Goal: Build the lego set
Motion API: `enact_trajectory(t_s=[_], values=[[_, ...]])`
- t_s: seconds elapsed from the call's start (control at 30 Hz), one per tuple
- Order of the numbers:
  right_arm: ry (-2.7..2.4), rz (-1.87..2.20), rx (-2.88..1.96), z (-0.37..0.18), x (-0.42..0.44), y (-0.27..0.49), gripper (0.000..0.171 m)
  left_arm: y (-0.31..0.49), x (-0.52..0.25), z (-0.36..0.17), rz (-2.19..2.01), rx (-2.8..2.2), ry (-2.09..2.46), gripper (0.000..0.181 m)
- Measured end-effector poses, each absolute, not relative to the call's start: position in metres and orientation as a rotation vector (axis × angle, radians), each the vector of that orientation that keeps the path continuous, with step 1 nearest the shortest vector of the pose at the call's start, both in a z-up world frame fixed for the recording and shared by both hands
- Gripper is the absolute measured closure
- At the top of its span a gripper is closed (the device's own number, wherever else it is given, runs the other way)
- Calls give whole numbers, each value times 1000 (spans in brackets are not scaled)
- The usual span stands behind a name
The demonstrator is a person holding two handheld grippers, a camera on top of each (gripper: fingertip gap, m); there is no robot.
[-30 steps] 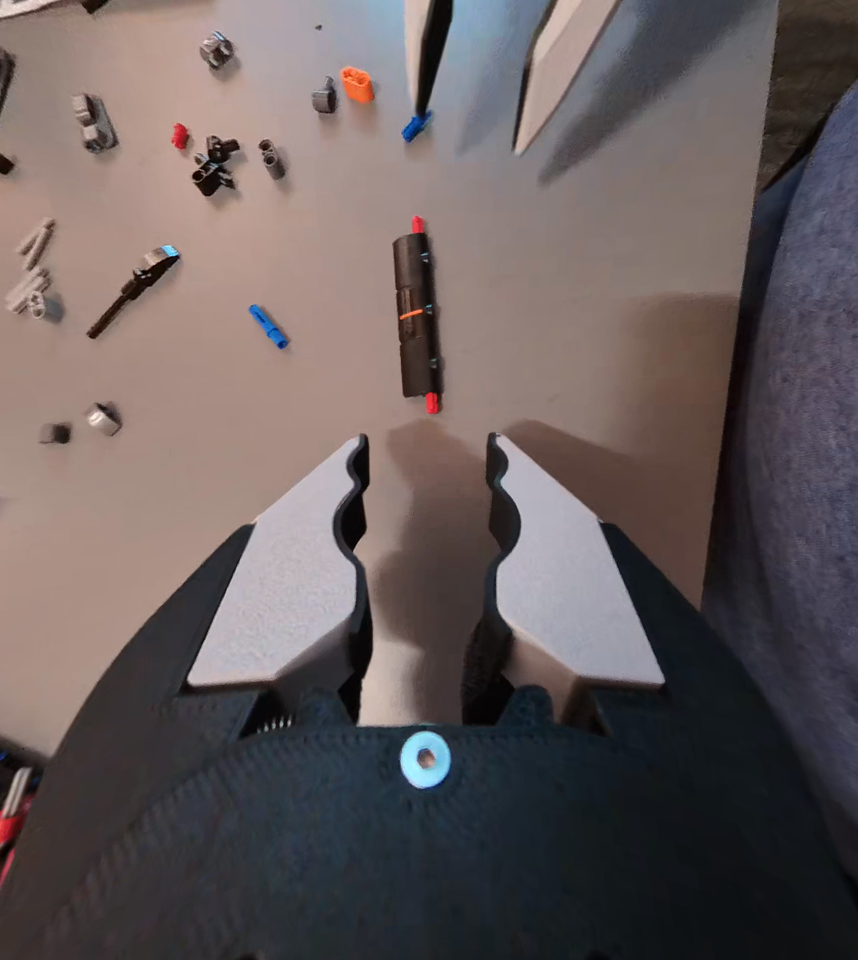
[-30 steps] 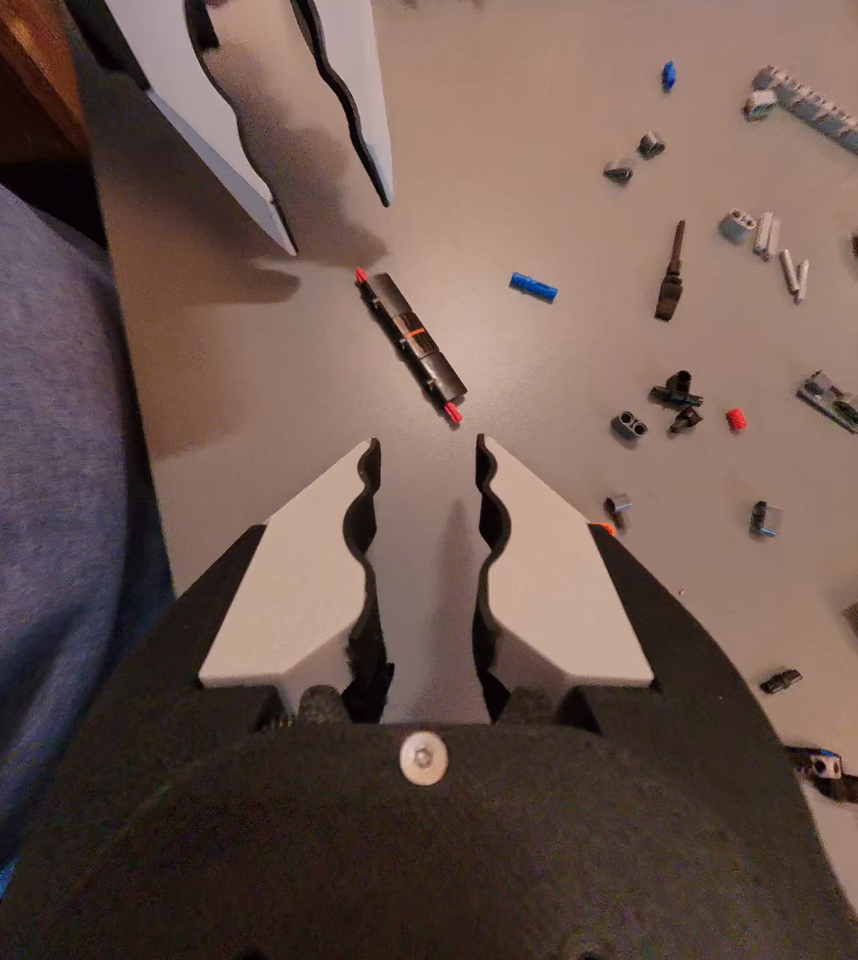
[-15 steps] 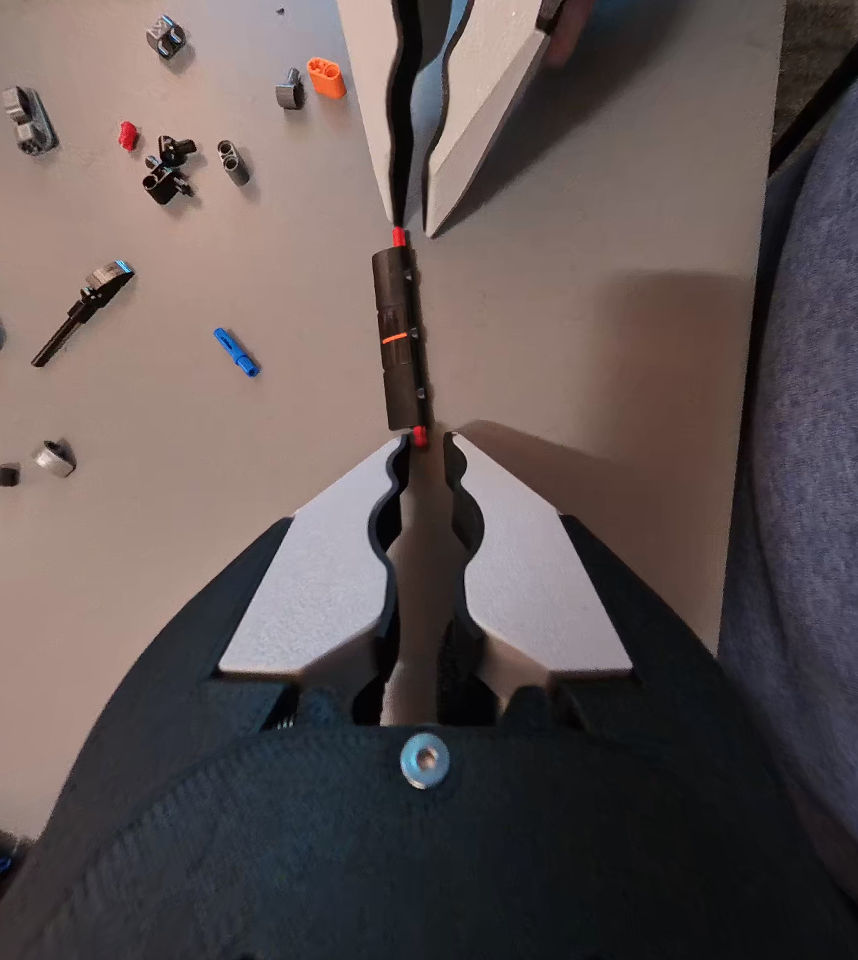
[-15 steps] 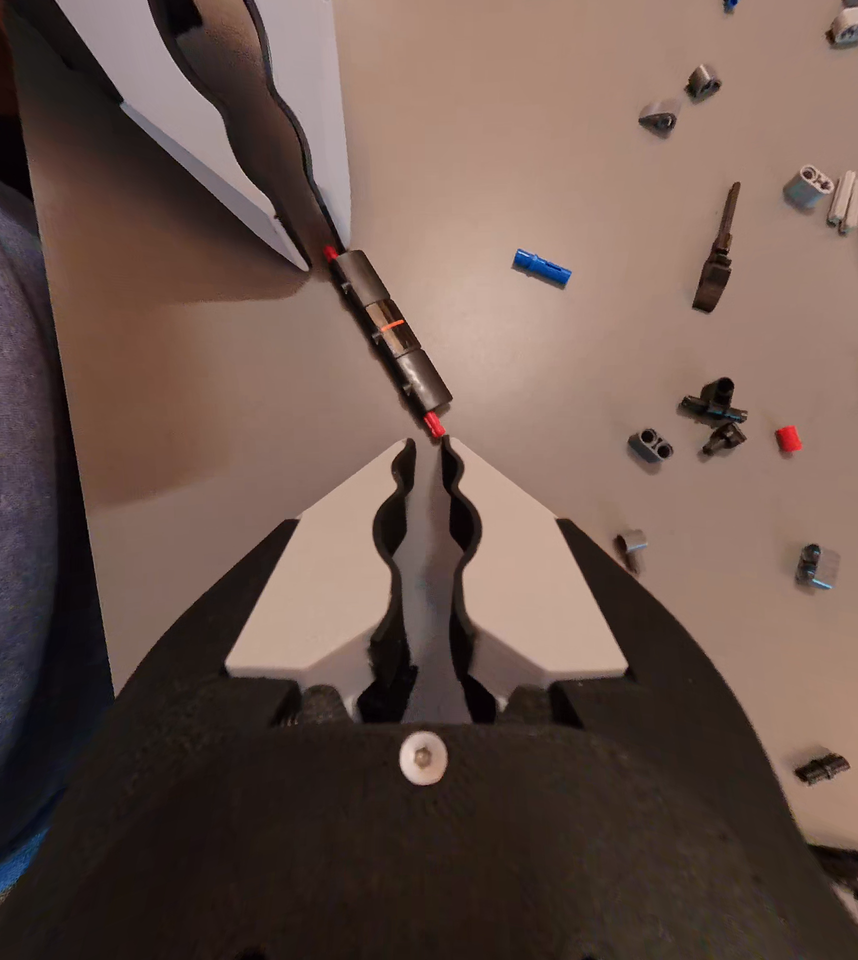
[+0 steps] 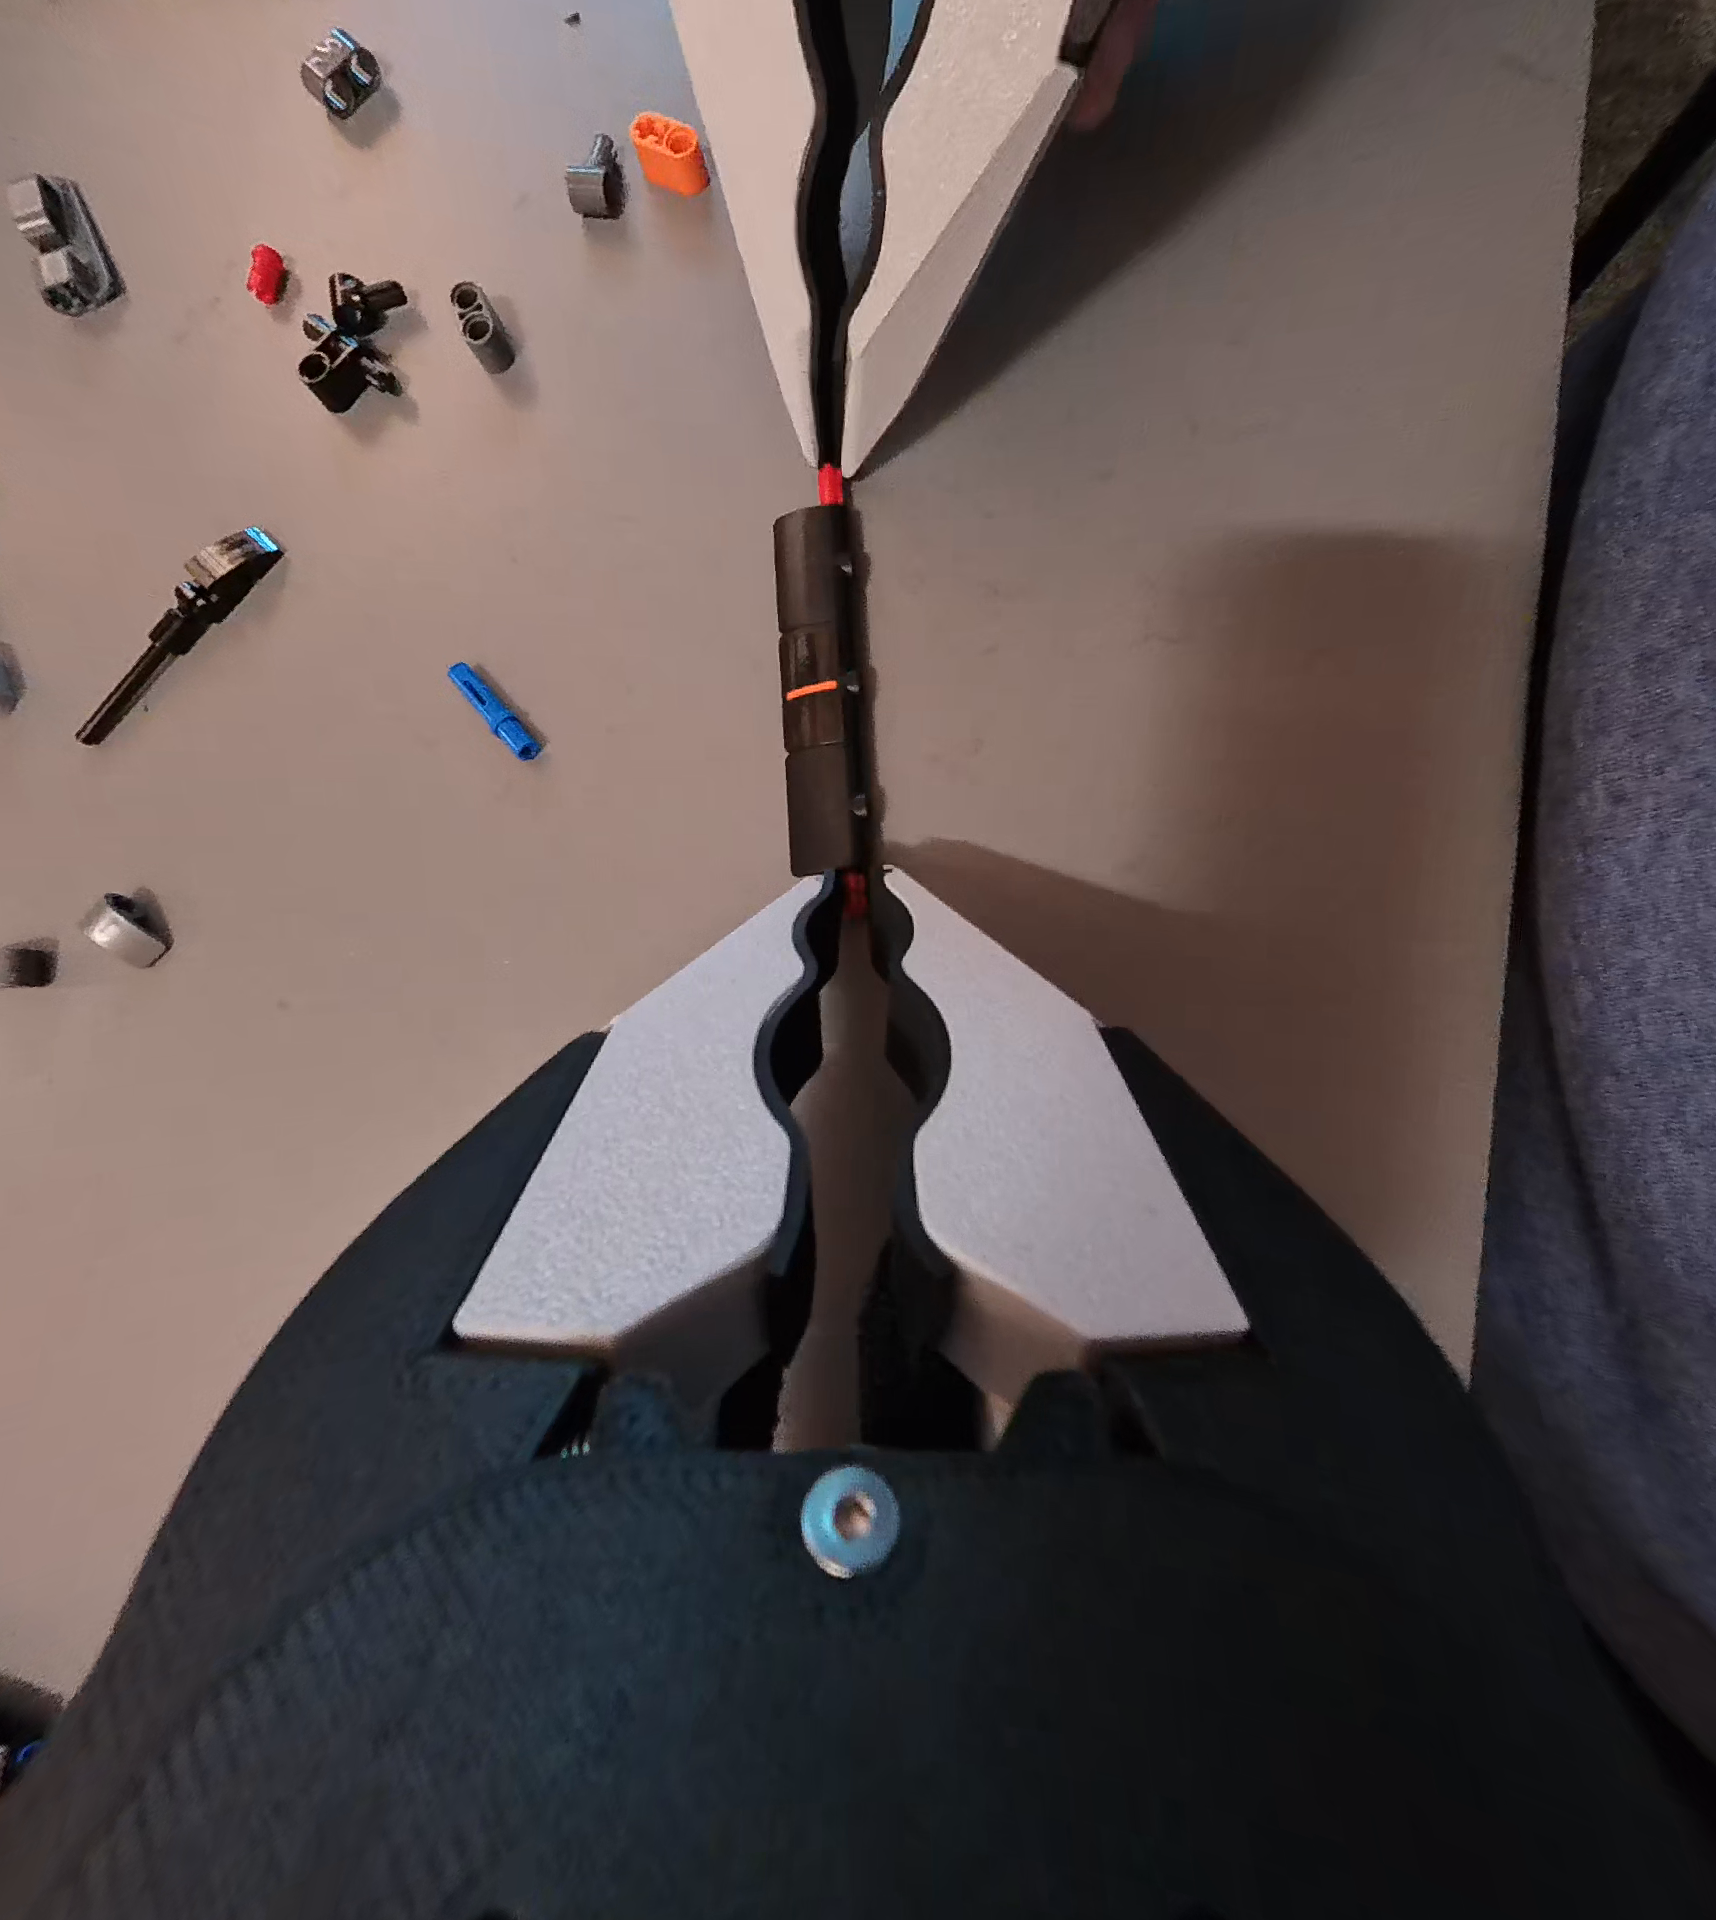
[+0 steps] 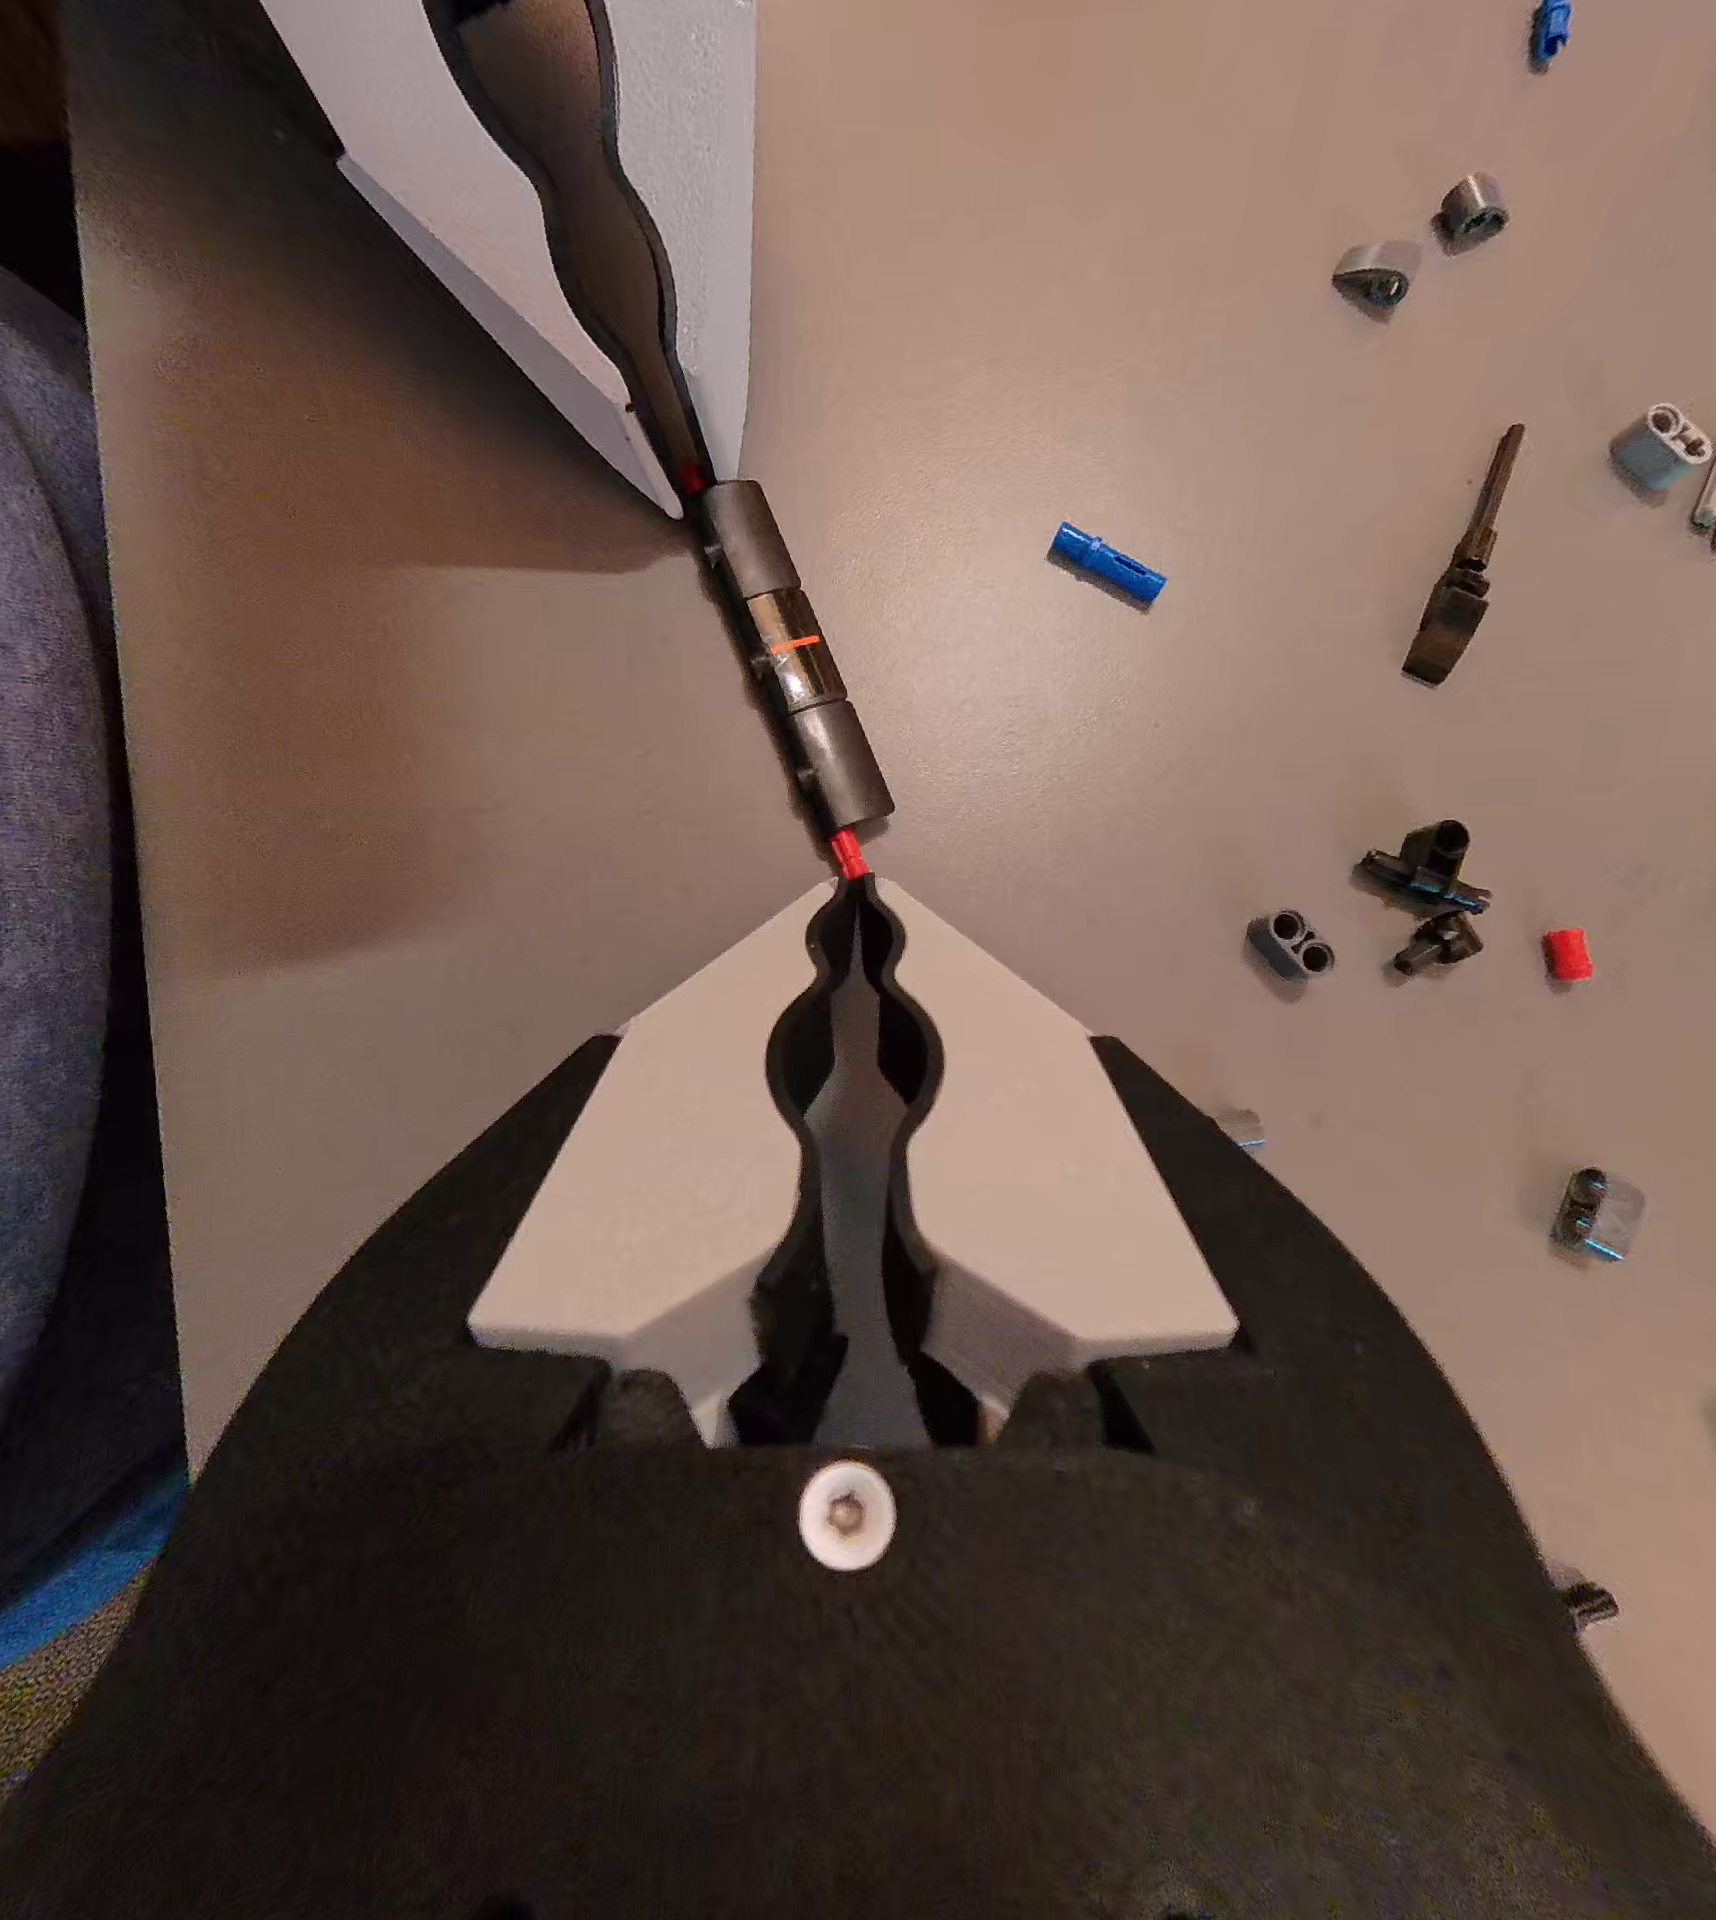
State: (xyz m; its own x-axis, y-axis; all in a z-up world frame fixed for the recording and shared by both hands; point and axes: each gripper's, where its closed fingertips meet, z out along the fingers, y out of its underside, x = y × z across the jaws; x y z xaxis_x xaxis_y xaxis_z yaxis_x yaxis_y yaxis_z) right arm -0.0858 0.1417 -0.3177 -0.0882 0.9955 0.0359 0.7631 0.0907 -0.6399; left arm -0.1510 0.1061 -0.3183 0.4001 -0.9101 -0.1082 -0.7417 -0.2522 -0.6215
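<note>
A second ago both grippers hung wide apart over the grey table (image 5: 1197, 416) with the black roller assembly (image 5: 818, 701) lying untouched between them; half a second ago they had narrowed and closed in on its two ends. Now the left gripper (image 5: 852, 896) is pinched on the red axle tip (image 5: 855, 896) at the near end of the assembly in the left wrist view, and the right gripper (image 6: 852, 883) is pinched on the red axle tip (image 6: 845, 854) at the opposite end, so the piece is caught between them, lengthwise, close to the table edge by the person's grey-blue clothing (image 5: 1685, 935). The assembly itself is three black cylinders in a row with a thin orange band (image 5: 810, 691) across the middle one. In the left wrist view the loose parts lie to its left: a blue pin (image 5: 493, 711), an orange connector (image 5: 669, 153), a small red bush (image 5: 265, 272), a black axle piece (image 5: 176, 634) and grey connectors (image 5: 483, 325). No brand mark or readable writing shows on any part.
</note>
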Motion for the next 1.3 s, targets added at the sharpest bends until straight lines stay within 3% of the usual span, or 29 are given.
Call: enact_trajectory(t_s=[0.03, 1.1, 1.3], values=[[-1905, 661, -1722, -318, -86, 141, 171, 106, -151, -318, -369, -2060, 1403, 179], [-1944, 691, -1689, -317, -86, 138, 171, 106, -151, -317, -417, -2021, 1379, 179], [-1907, 716, -1691, -317, -86, 138, 171, 113, -150, -302, -399, -1982, 1359, 164]])
